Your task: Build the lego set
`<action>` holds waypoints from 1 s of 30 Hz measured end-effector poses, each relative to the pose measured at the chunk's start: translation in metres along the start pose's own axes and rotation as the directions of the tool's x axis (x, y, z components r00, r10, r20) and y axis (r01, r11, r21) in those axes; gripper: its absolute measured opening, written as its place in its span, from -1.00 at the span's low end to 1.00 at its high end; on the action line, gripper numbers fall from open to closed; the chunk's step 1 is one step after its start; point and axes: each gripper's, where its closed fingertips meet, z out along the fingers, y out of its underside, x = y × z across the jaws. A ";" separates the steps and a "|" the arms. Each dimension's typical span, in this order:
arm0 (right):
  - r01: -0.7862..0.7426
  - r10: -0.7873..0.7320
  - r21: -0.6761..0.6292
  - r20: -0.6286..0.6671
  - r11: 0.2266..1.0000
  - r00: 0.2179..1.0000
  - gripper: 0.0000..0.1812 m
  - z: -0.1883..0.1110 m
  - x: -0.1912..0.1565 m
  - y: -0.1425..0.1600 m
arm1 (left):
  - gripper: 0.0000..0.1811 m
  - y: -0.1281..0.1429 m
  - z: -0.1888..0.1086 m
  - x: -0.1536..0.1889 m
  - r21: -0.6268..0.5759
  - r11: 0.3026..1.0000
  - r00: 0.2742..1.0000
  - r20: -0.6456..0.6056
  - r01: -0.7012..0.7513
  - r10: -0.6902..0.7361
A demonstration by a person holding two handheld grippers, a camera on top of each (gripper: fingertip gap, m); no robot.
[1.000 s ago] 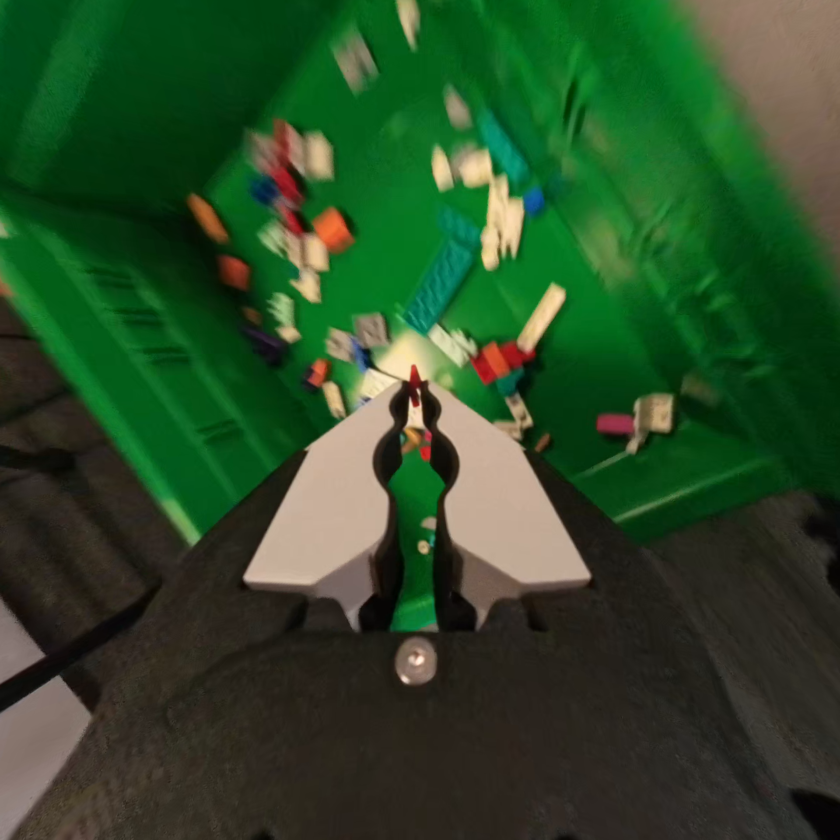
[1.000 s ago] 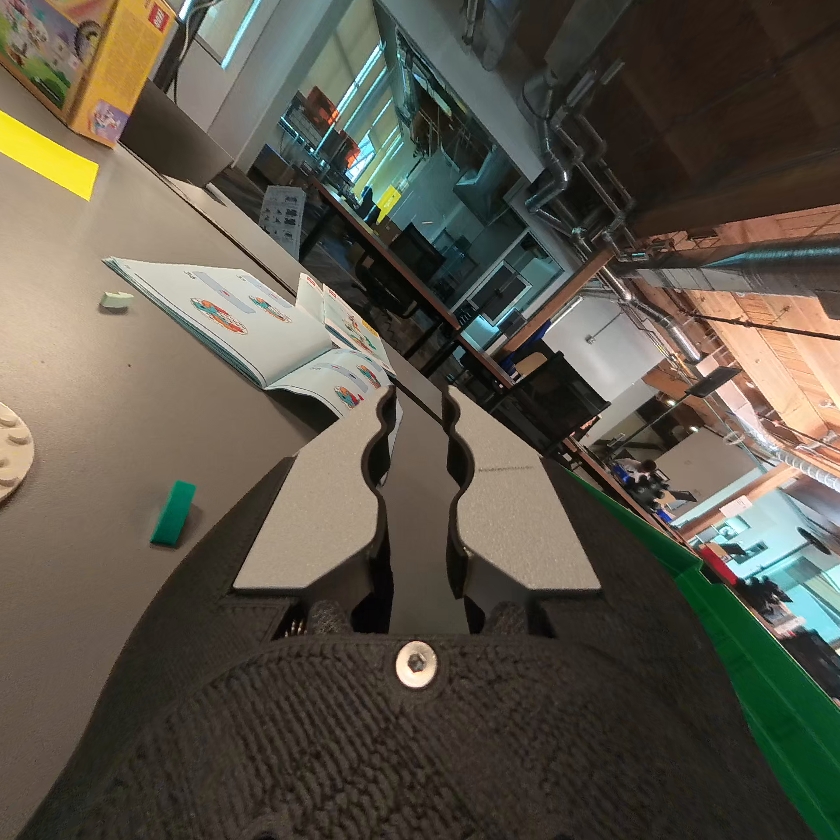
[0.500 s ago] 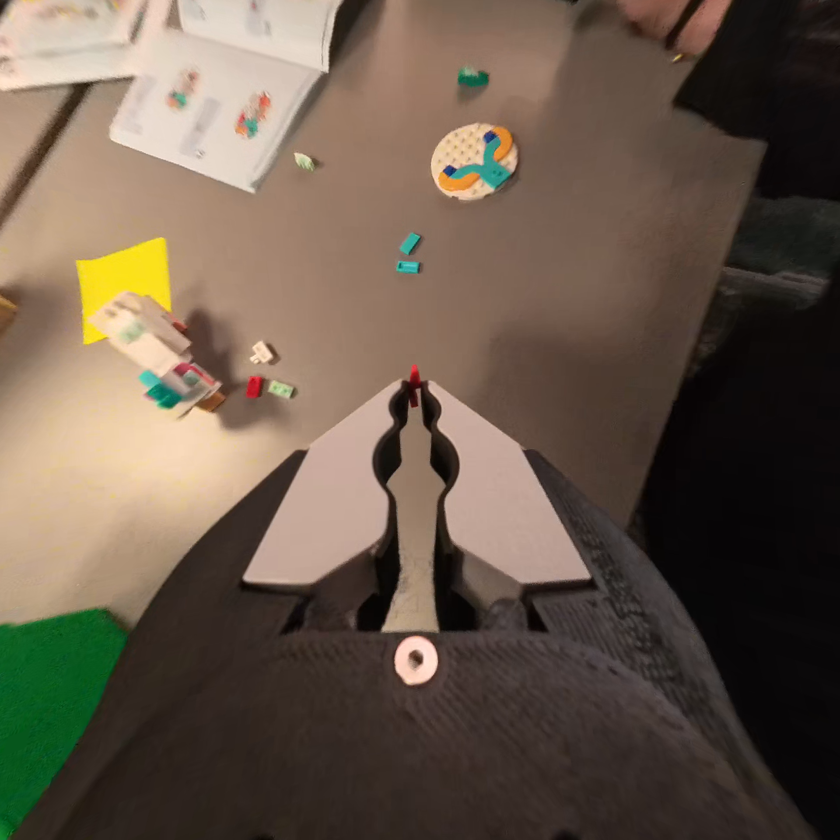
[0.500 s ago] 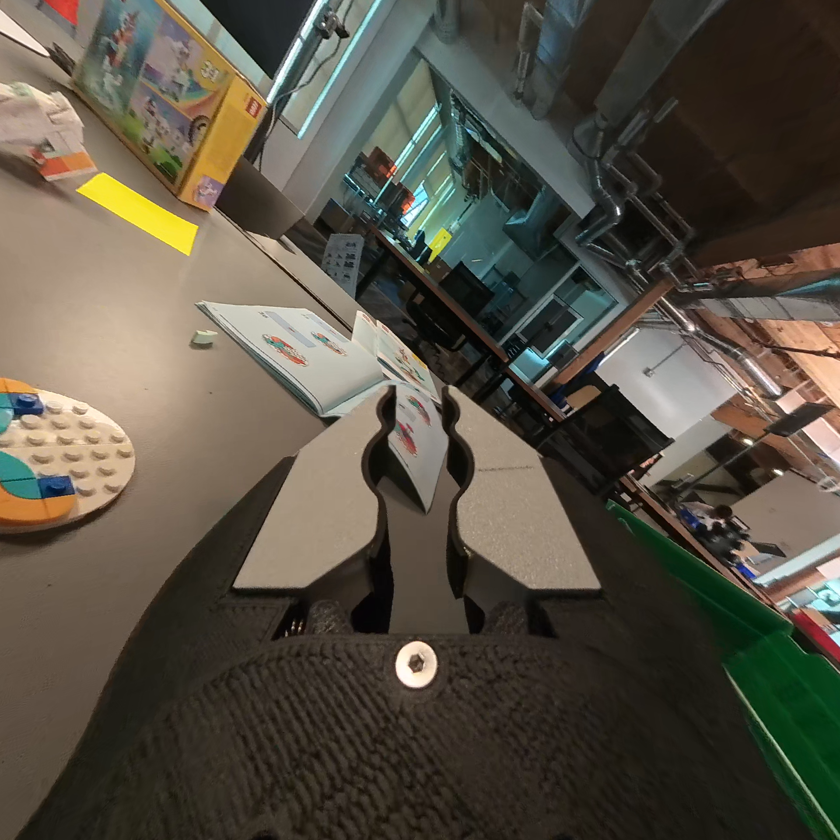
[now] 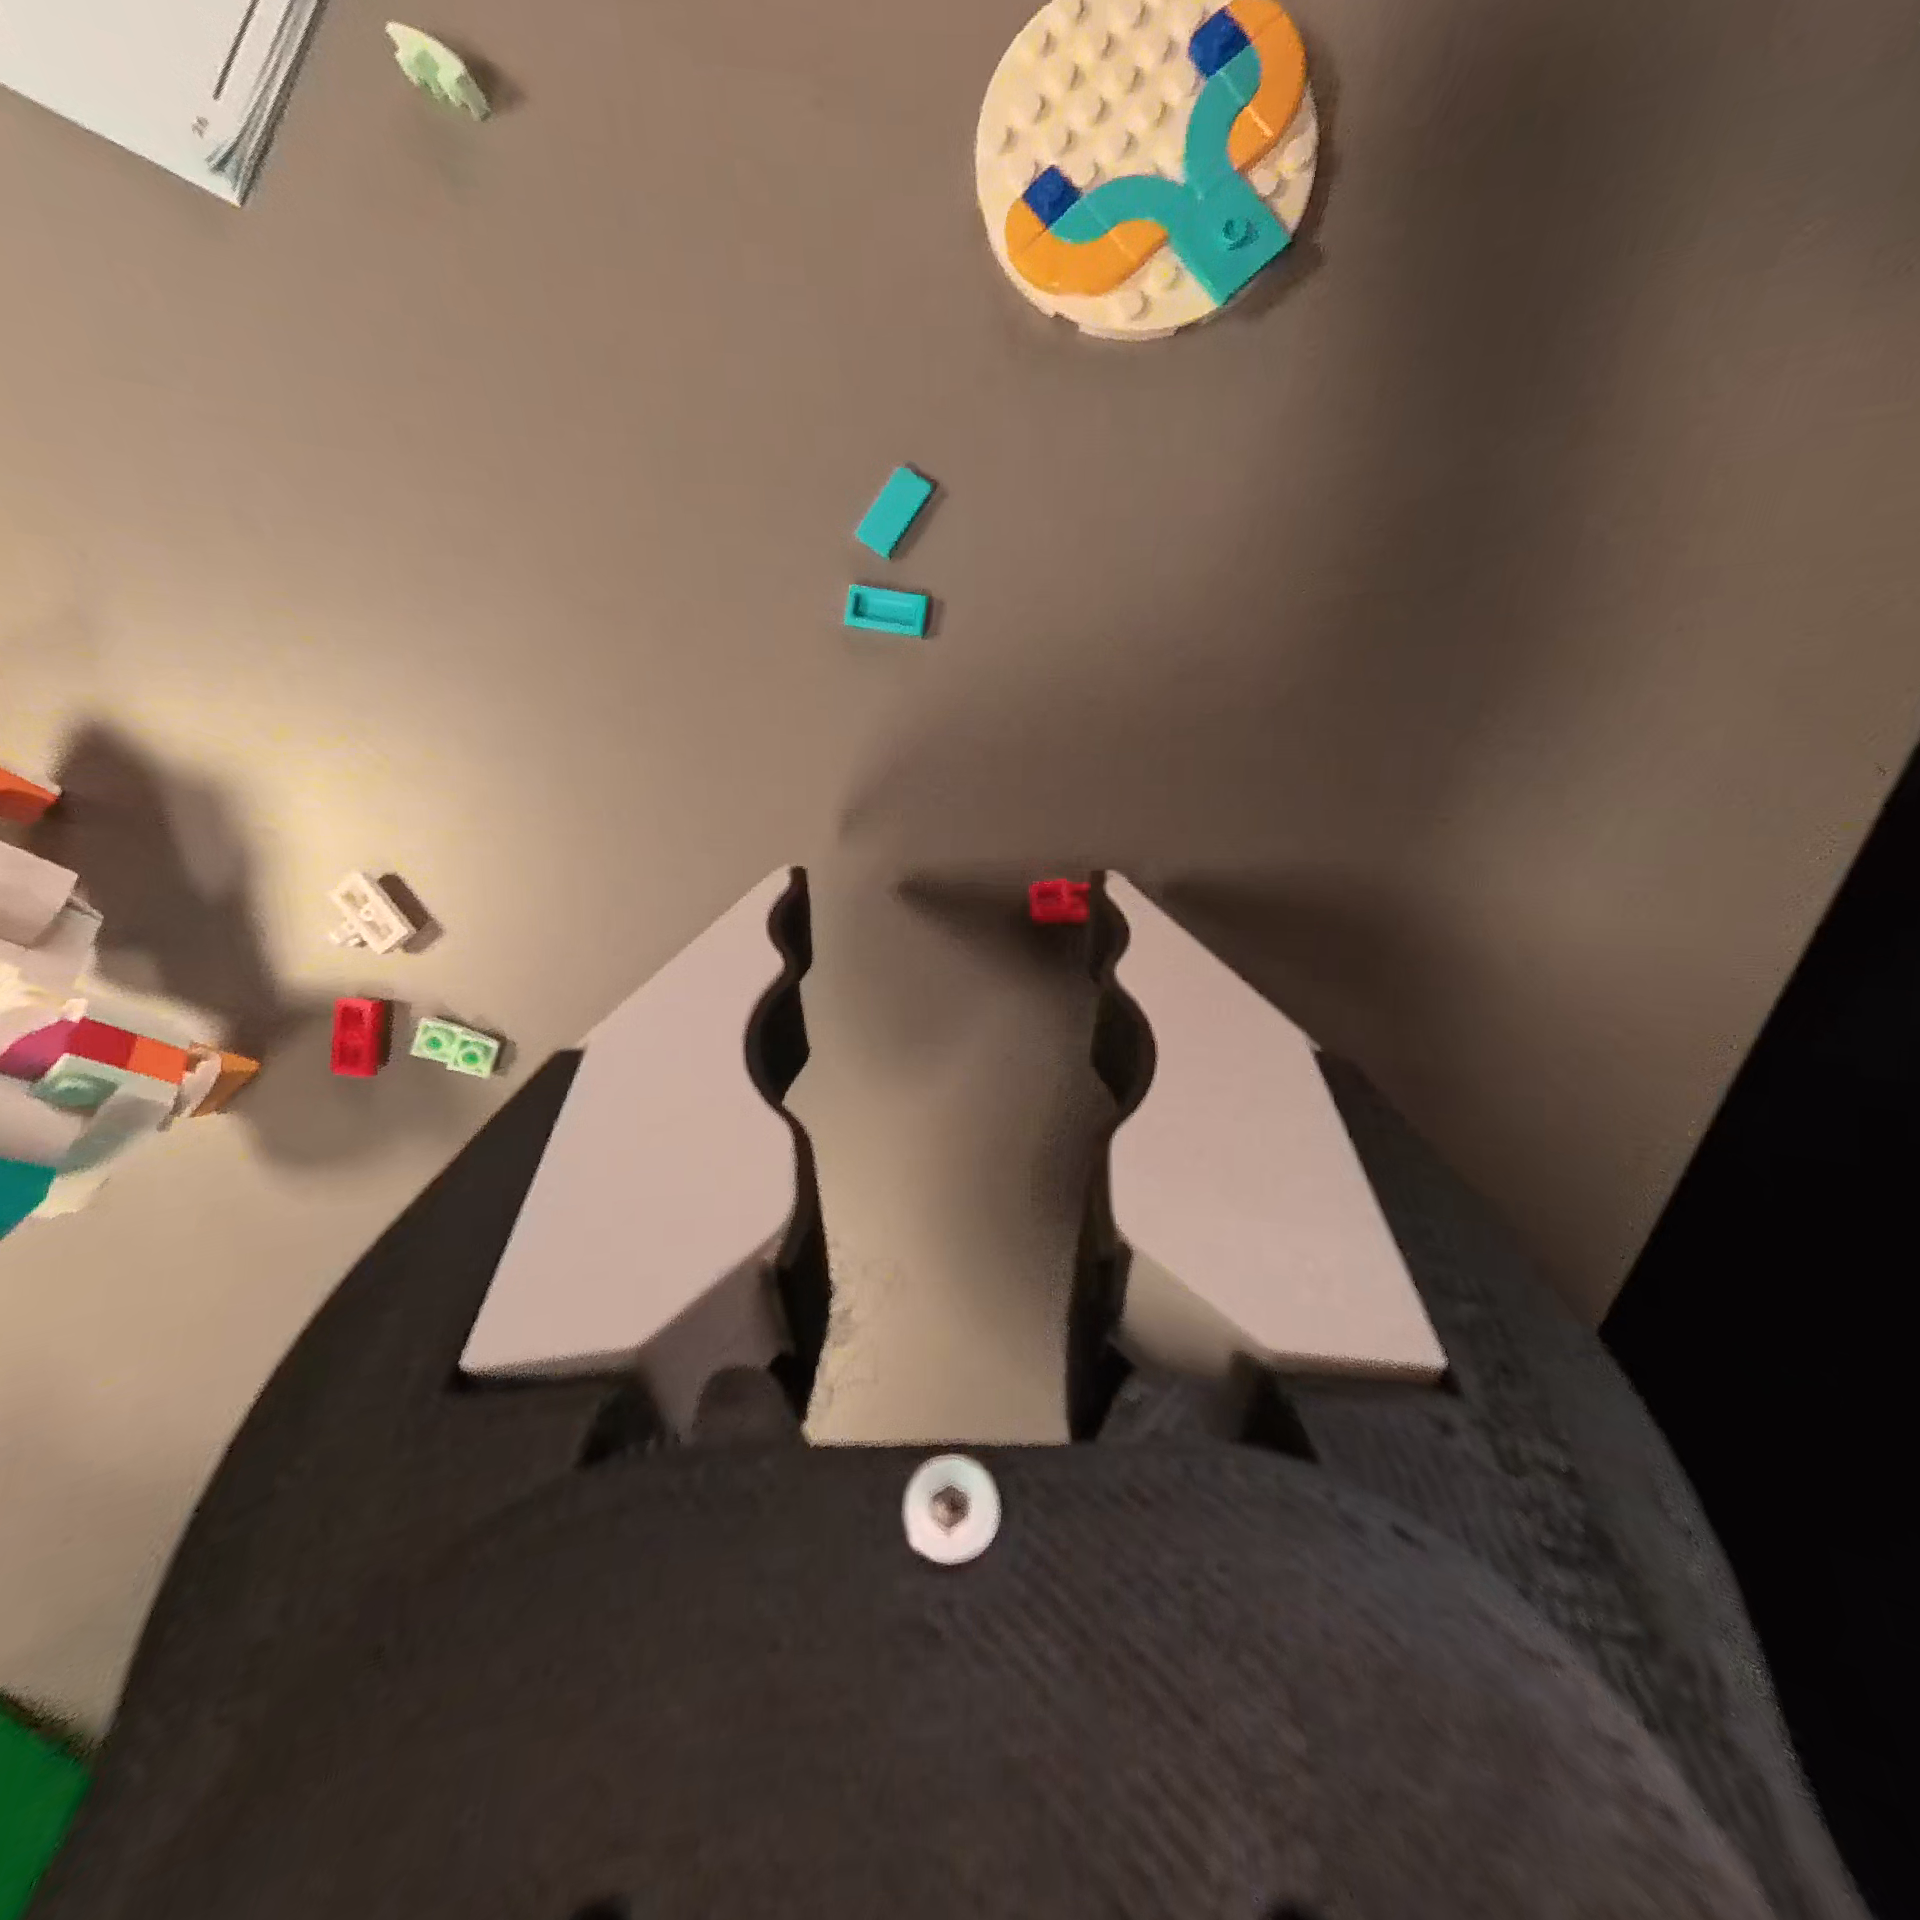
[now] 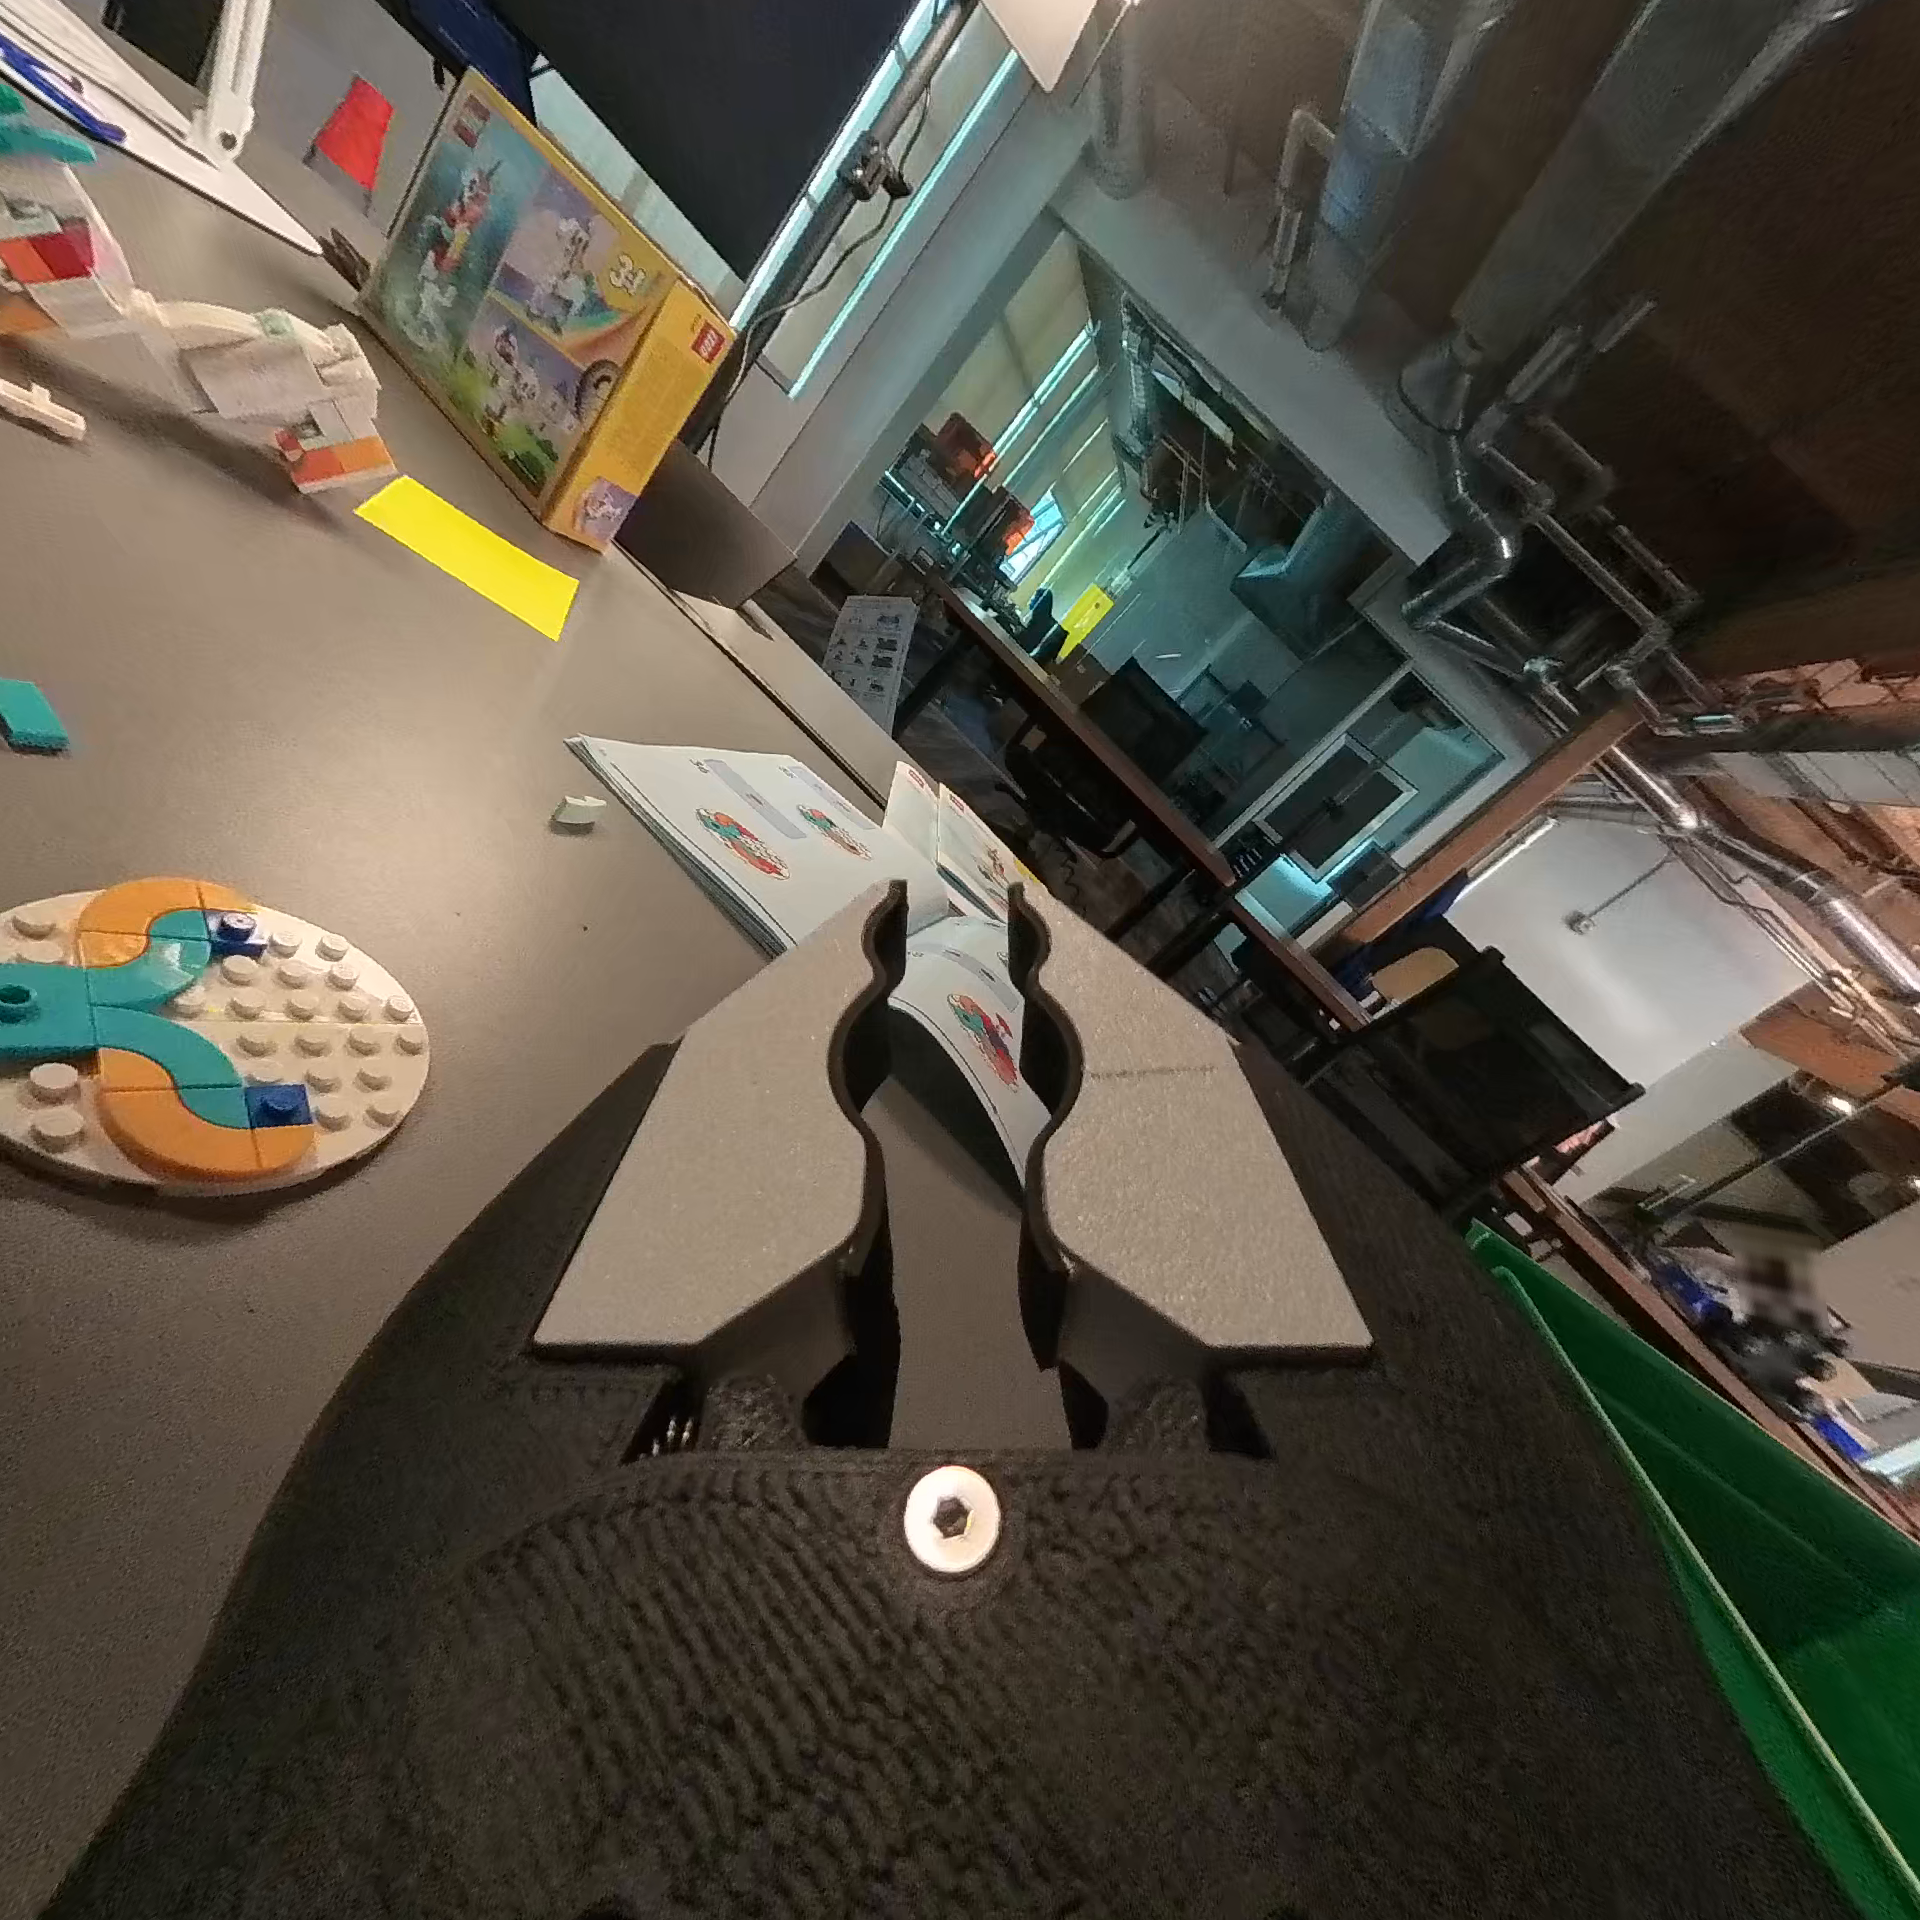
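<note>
My left gripper point(image 5: 951, 878) is open over the dark table point(image 5: 1351, 623). A small red piece point(image 5: 1058, 900) sits right by the tip of its right finger, no longer pinched. A round cream plate point(image 5: 1143, 166) with teal and orange curves lies ahead, with two teal tiles point(image 5: 894, 509) nearer me. My right gripper point(image 6: 958, 899) is low over the table with its jaws a little apart and nothing between them. The round plate point(image 6: 208, 1039) lies to its left. A partly built white model point(image 5: 83, 1060) stands at the left, also seen in the right wrist view point(image 6: 187, 353).
A white piece point(image 5: 374, 912), a red brick point(image 5: 358, 1034) and a light green plate point(image 5: 455, 1044) lie left of my left gripper. An open instruction booklet point(image 6: 748, 831), a yellow sheet point(image 6: 468, 556) and the set's box point(image 6: 530, 312) lie farther off. The green bin point(image 6: 1766, 1558) is at the right. The left gripper's tips are roughly 25 centimeters from the right gripper's. The round cream plate point(image 5: 1143, 166) is about equally far from each gripper, around 12 centimeters. It turns up in the right wrist view point(image 6: 189, 1005) as well.
My left gripper left the green bin holding the red piece, came over the table and opened, letting the piece go. My right gripper's view swung toward the round plate.
</note>
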 end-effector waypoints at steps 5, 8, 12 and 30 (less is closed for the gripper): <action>0.001 -0.001 -0.009 -0.015 1.000 1.000 -0.81 0.000 0.003 0.002 | -0.33 -0.002 -0.013 -0.003 0.070 0.997 1.000 0.015 0.024 -0.025; 0.000 0.000 -0.020 -0.025 1.000 1.000 -0.81 0.000 0.005 0.004 | -0.32 -0.012 -0.051 -0.014 0.207 0.978 0.995 0.087 0.040 -0.059; -0.003 0.001 -0.038 -0.044 0.999 0.999 -0.81 0.000 0.008 0.007 | -0.35 -0.012 -0.126 -0.036 0.423 0.904 0.966 0.201 0.064 -0.162; 0.090 -0.105 -0.195 -0.071 0.977 0.992 -0.81 0.007 0.009 0.030 | -0.41 0.167 -0.333 -0.124 0.800 0.565 0.546 0.387 0.202 -0.743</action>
